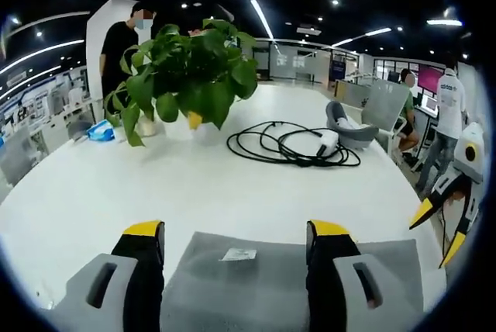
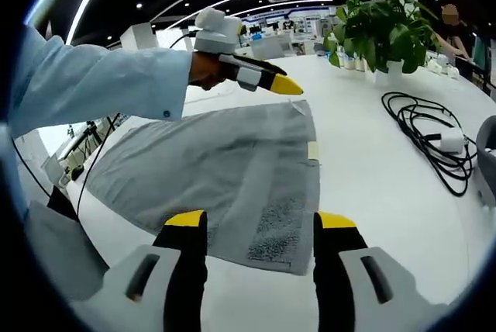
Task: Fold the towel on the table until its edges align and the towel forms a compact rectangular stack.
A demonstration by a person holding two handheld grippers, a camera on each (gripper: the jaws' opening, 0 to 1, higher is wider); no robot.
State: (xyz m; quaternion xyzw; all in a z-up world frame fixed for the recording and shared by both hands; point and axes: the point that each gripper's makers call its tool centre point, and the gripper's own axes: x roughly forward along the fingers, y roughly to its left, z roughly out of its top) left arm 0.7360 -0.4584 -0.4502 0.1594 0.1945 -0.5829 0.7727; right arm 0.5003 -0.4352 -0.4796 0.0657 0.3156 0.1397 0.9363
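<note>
white table [image 1: 116, 185] holds a flat grey towel [image 2: 225, 169]; left gripper [image 1: 236, 231] and right gripper [image 2: 260, 223] jaws released.

The left gripper view sits low over the near edge of the towel [image 1: 256, 270], facing across the table [image 1: 116, 185] toward the plant [image 1: 190, 76]. The right gripper view looks down along the towel from its other end. Both share towel, plant and cable [image 2: 434, 138].
</note>
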